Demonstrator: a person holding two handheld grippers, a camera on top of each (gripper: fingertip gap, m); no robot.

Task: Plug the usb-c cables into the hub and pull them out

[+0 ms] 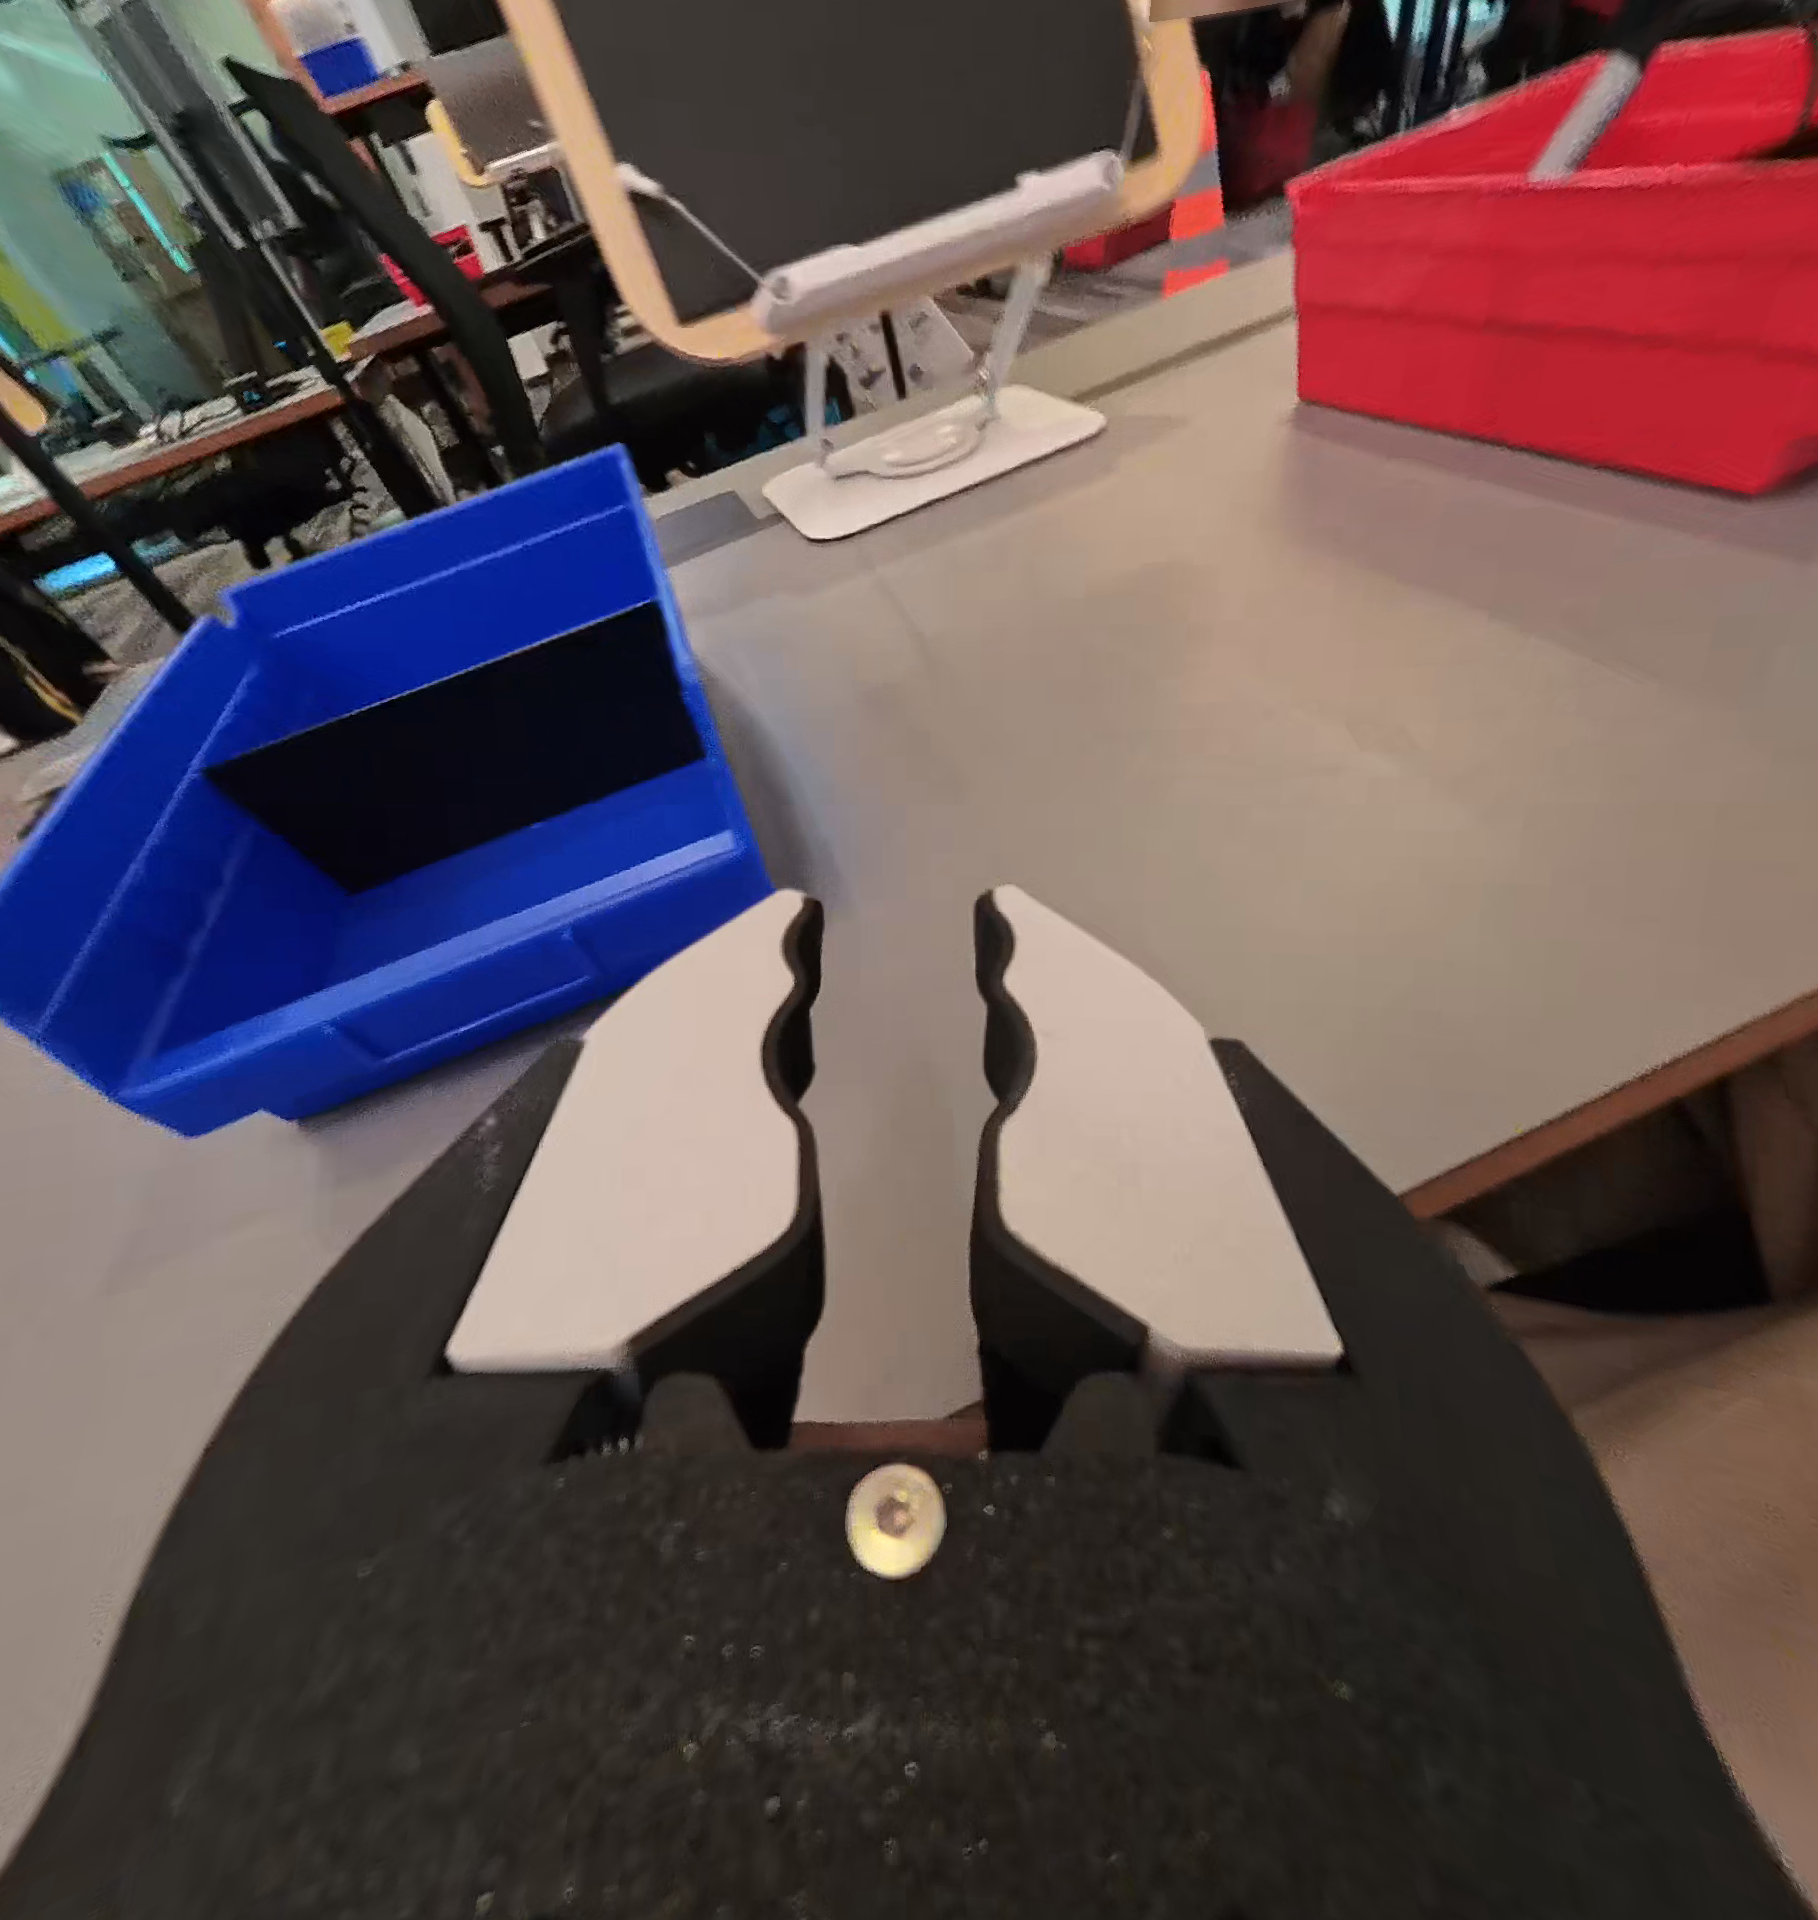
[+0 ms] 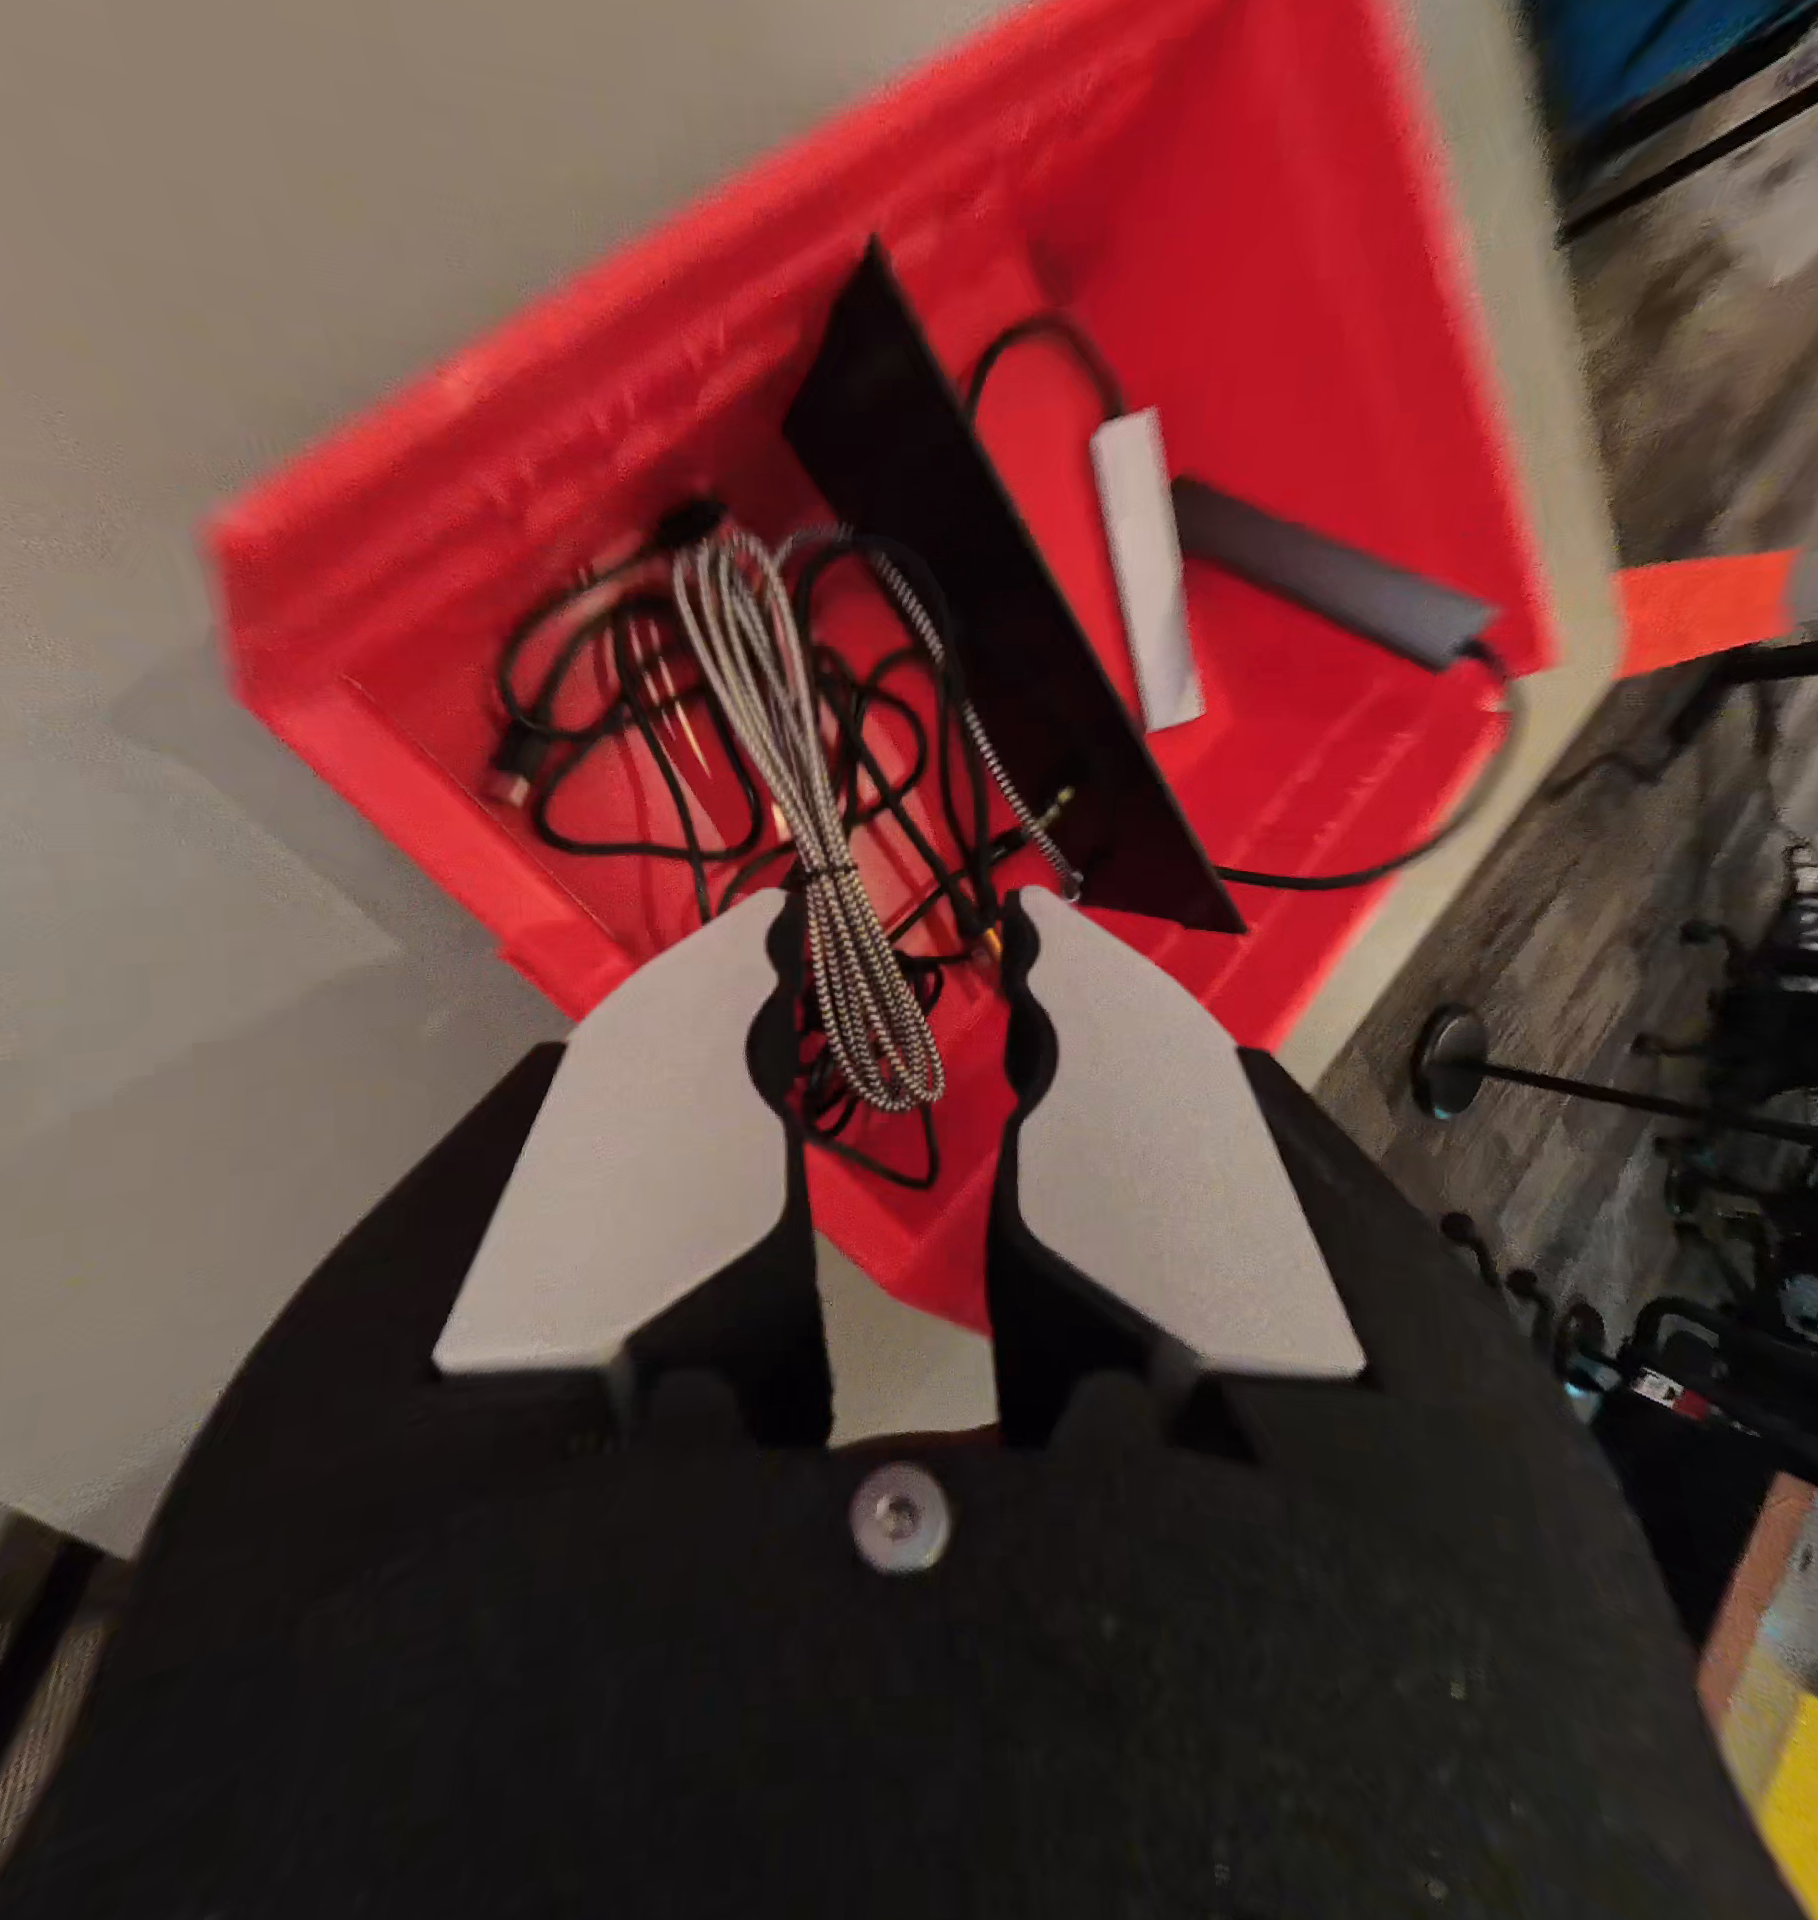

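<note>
In the right wrist view a red bin [image 2: 1300,312] holds a black divider [image 2: 988,582]. On one side lie a coiled black-and-white braided cable [image 2: 832,883] and tangled black cables [image 2: 614,727]. On the other side lie a silver hub [image 2: 1144,561] and a dark grey hub [image 2: 1331,587]. My right gripper [image 2: 900,914] hovers open above the braided cable, holding nothing. My left gripper [image 1: 897,914] is open and empty above the grey table [image 1: 1248,727]. The red bin also shows far right in the left wrist view [image 1: 1570,332].
An empty blue bin [image 1: 385,862] with a black divider sits left of my left gripper. A white stand with a wood-framed dark panel [image 1: 936,436] stands behind. The table edge [image 1: 1611,1091] runs at right. Floor and dark equipment [image 2: 1715,1039] lie beside the red bin. My hands' fingertips stand some 50 centimetres from each other. The dark grey hub [image 2: 1331,587] is about 20 centimetres from my right fingertips. Seen from the left wrist view [image 1: 1556,159] as well.
</note>
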